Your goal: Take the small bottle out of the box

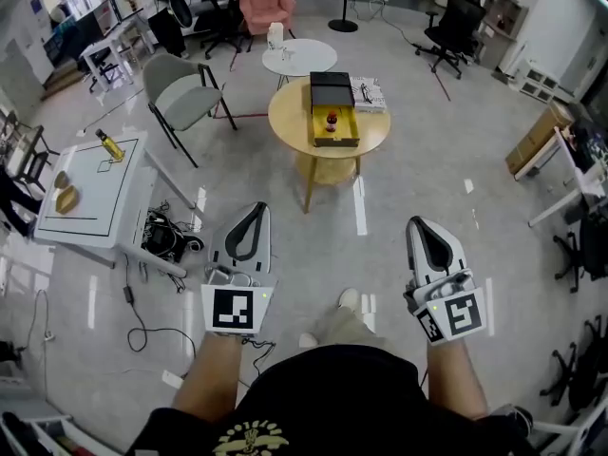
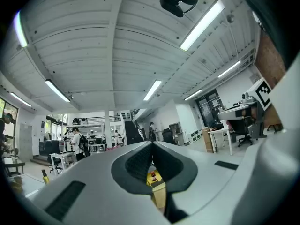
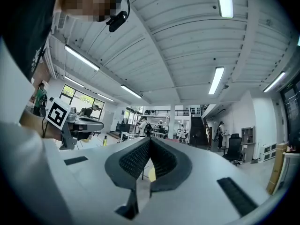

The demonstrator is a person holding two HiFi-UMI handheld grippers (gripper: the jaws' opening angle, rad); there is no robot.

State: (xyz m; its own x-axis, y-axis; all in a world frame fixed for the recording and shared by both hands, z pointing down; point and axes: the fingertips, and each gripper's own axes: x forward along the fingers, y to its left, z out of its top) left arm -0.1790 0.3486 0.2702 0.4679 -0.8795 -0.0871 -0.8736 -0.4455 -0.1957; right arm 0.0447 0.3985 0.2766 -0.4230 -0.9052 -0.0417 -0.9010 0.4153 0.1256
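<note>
We are heading for the far box [image 1: 336, 142].
We are holding the left gripper [image 1: 255, 209] and right gripper [image 1: 418, 224] closed and empty, planning to open one only above the bottle [image 1: 332, 119].

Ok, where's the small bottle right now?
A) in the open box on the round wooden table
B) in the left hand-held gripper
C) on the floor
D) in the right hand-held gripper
A: the small bottle stands in the open box on the round wooden table; the left hand-held gripper and right hand-held gripper are shut, empty, away from it.
</note>
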